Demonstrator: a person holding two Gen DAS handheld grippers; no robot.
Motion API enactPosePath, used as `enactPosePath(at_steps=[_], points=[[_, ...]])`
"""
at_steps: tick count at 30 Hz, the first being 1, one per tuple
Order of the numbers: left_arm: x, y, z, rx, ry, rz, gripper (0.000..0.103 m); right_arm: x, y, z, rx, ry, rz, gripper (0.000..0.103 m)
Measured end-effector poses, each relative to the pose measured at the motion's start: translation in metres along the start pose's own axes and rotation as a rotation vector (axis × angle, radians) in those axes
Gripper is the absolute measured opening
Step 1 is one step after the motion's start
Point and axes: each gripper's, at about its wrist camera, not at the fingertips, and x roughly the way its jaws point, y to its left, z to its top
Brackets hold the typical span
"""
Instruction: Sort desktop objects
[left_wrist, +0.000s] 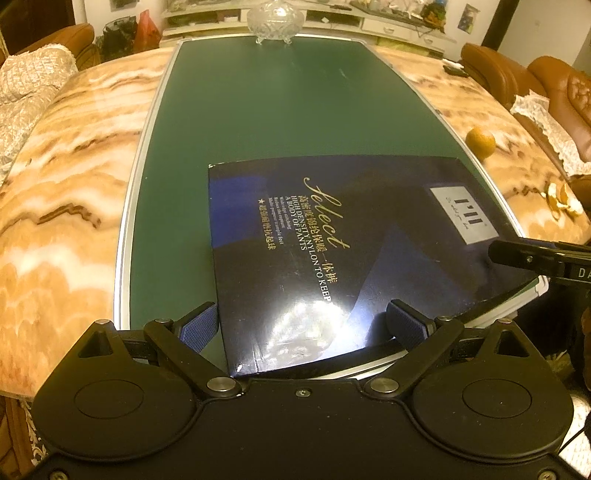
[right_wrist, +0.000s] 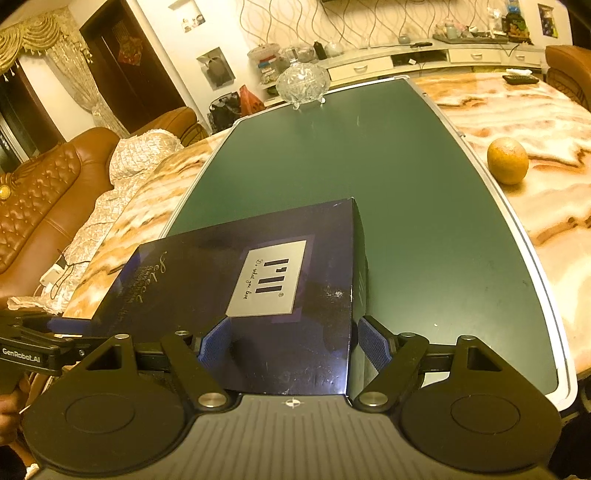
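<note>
A flat dark blue box (left_wrist: 332, 240) with gold lettering and a grey label lies on the green board (left_wrist: 277, 110), its near edge at the board's front rim. My left gripper (left_wrist: 303, 325) is open and straddles the box's near left corner, one pad beside the left edge. My right gripper (right_wrist: 295, 345) is open over the box's (right_wrist: 258, 277) near right corner, with its left pad above the lid and its right pad beside the side wall. Each gripper shows in the other's view: the right one (left_wrist: 535, 258), the left one (right_wrist: 37, 347).
An orange (right_wrist: 508, 160) sits on the marble table (left_wrist: 66, 184) right of the board, with orange peel (left_wrist: 563, 203) nearer the table's edge. A cut-glass bowl (right_wrist: 303, 83) stands at the board's far end. Brown sofas flank the table.
</note>
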Motion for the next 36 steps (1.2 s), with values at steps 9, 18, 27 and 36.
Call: enactPosePath(at_steps=[9,18,27,36], points=[[0.008,-0.001,-0.004,0.008,0.007,0.010,0.098,0.006,-0.005,-0.006,0.017,0.009,0.001,0.080],[0.018,0.009,-0.010,-0.024,0.007,0.013,0.098,0.006,-0.005,-0.014,0.024,-0.010,-0.036,0.078],[0.001,0.003,-0.026,-0.067,-0.074,0.130,0.100,-0.017,0.014,-0.036,-0.005,-0.101,-0.161,0.078],[-0.006,-0.016,-0.037,-0.041,-0.114,0.227,0.102,-0.015,0.032,-0.057,-0.042,-0.108,-0.299,0.078]])
